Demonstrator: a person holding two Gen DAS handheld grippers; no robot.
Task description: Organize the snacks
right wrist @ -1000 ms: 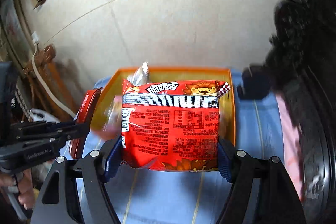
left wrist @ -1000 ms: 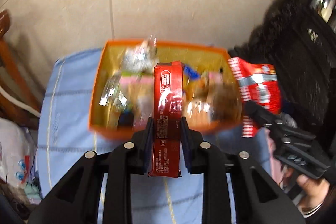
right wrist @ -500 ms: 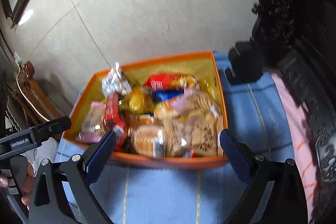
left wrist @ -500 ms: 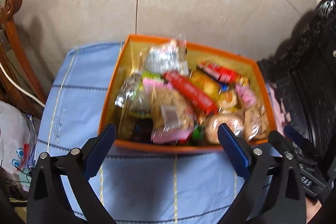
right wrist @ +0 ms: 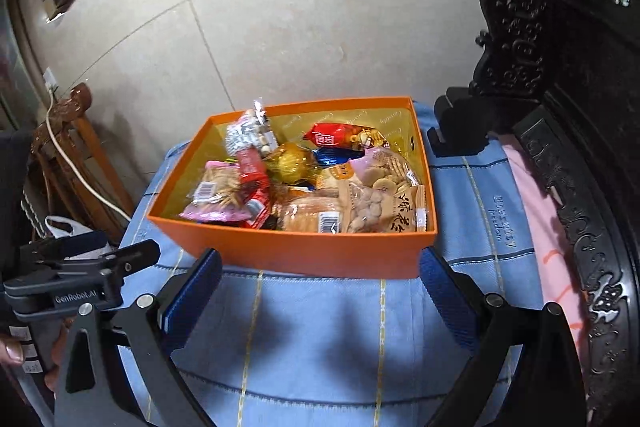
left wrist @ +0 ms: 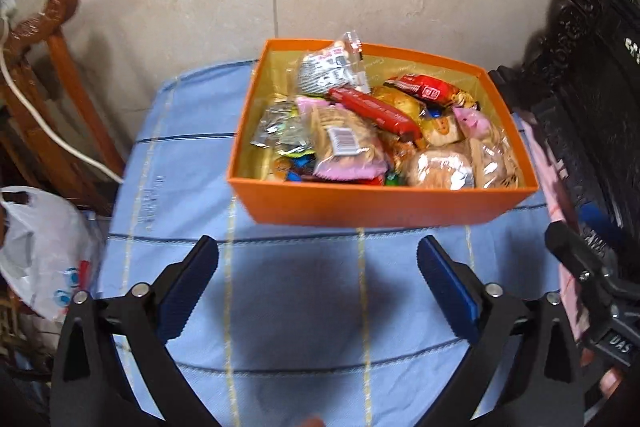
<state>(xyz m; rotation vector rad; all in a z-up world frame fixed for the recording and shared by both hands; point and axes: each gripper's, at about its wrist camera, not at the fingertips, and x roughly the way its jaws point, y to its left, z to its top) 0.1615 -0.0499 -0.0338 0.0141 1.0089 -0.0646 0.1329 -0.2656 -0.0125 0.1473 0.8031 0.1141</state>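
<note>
An orange box [left wrist: 380, 203] [right wrist: 300, 251] stands on a blue cloth [left wrist: 304, 339] and is filled with several wrapped snacks. A long red bar [left wrist: 372, 109] lies across the top of the pile. A red snack bag [right wrist: 340, 137] rests near the box's far wall. My left gripper [left wrist: 318, 247] hovers just in front of the box, its jaws opening wide with nothing between them. My right gripper [right wrist: 320, 259] is open and empty at the box's near wall. Each gripper's body shows at the edge of the other's view.
A wooden chair [left wrist: 48, 67] with a white cable and a white plastic bag [left wrist: 36, 247] stand left of the cloth. Dark carved furniture [right wrist: 540, 27] and a pink cloth [right wrist: 540, 207] run along the right. A tiled wall rises behind the box.
Both grippers let go: the left released the red bar and the right the red bag, which now lie in the box. Both drew back toward me, jaws spread wide.
</note>
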